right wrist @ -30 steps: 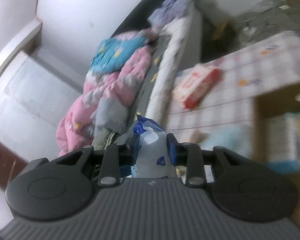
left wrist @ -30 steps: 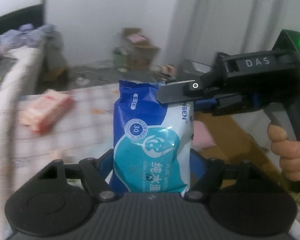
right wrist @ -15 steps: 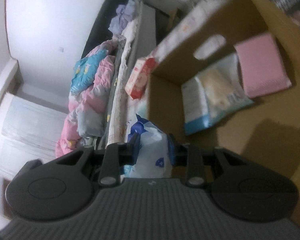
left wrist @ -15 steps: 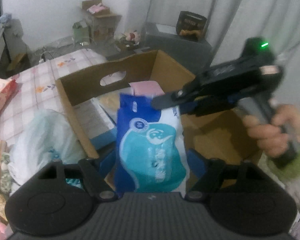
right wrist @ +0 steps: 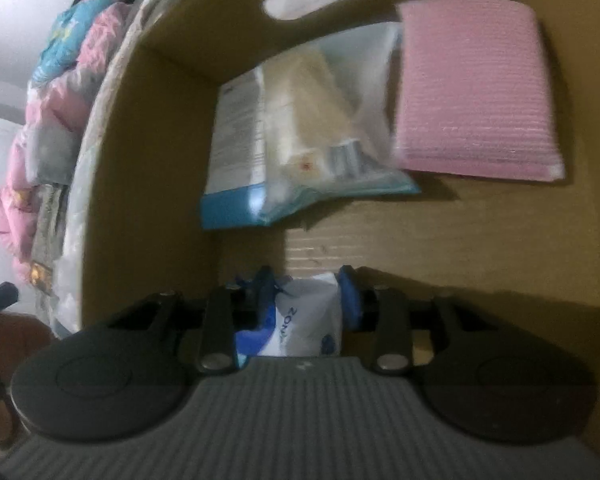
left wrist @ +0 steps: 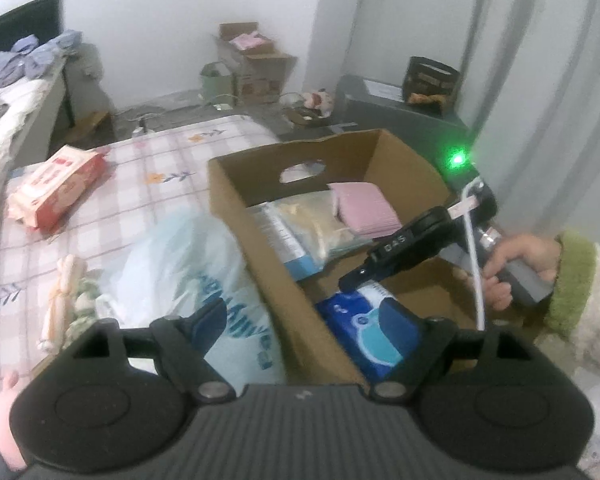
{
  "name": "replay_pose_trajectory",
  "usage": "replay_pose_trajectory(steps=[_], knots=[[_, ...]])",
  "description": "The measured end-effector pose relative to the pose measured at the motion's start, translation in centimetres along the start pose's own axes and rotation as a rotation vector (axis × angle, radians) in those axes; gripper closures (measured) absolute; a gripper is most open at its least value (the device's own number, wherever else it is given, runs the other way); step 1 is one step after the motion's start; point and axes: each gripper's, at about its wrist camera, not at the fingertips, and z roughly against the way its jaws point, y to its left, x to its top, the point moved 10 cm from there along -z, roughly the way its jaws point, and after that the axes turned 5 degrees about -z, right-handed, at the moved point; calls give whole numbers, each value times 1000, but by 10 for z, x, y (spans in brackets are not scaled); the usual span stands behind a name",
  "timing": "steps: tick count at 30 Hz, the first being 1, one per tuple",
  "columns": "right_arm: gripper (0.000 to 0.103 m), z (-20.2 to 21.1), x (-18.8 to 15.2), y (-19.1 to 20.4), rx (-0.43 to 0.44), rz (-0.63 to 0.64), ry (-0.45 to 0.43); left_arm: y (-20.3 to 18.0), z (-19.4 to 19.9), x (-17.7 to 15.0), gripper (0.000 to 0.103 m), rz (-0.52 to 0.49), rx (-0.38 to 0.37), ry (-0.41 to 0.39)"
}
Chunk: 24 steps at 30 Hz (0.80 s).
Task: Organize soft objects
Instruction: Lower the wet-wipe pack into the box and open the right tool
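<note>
In the lower middle of the left wrist view, a blue wet-wipe pack is being laid inside the cardboard box, close to the box's near wall. The left tongs are being held wide apart, astride that wall, and their jaws have just been opening; nothing is being pressed by them, the right blue pad merely overlapping the pack. The right tongs are being pointed down onto the pack's upper end from the right of the frame, gripped by a hand in a green cuff. In the right wrist view the pack is sitting between the blue pads of the right tongs, whose jaws have just been opening; the pads seem no longer to be squeezing it, though blur is obscuring the contact. Deeper in the box, a clear bag and a pink pad are lying side by side. On the checked bedcover, a red pack is lying at upper left.
</note>
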Motion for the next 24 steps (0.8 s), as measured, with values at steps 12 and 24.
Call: replay_pose_trajectory(steps=[12,24], knots=[[34,1,-14,27,25,-64,-42,32,11,-38,15,107,4,-1],[17,-23,-84,49,-251,334,178,59,18,-81,12,148,36,6]])
